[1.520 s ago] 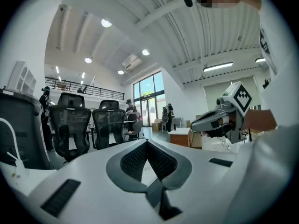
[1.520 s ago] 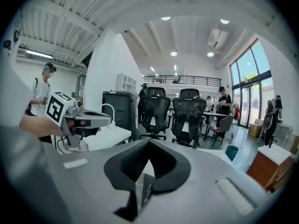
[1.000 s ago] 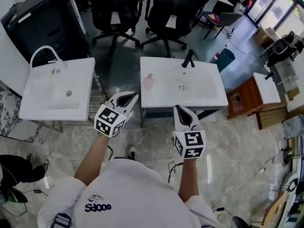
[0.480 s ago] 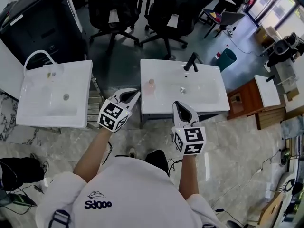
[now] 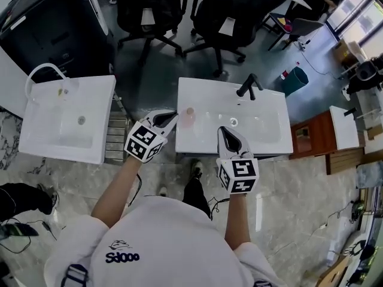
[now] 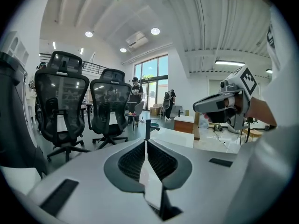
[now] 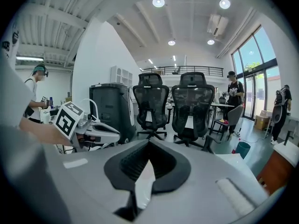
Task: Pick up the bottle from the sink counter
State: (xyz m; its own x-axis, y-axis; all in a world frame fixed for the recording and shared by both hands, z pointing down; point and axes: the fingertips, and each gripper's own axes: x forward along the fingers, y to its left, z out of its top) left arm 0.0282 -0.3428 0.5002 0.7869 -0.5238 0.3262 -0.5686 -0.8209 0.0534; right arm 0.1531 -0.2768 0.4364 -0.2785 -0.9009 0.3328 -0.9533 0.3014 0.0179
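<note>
Second washbasin (image 5: 42, 141): white, well apart from the sink counter (image 5: 272, 137), off its left end.
Left gripper (image 5: 172, 113): jaws pressed together, nothing between them; tips at the sink counter's left edge.
Bottle (image 5: 189, 116): small, pinkish, upright on the sink counter's left end, near the left gripper's tips, unheld.
Right gripper (image 5: 222, 130): jaws pressed together, empty; over the sink counter's near edge.
Faucet (image 5: 248, 87): black, on the sink counter's far rim.
Bin (image 5: 297, 79): teal, beyond the sink counter's far right corner.
</note>
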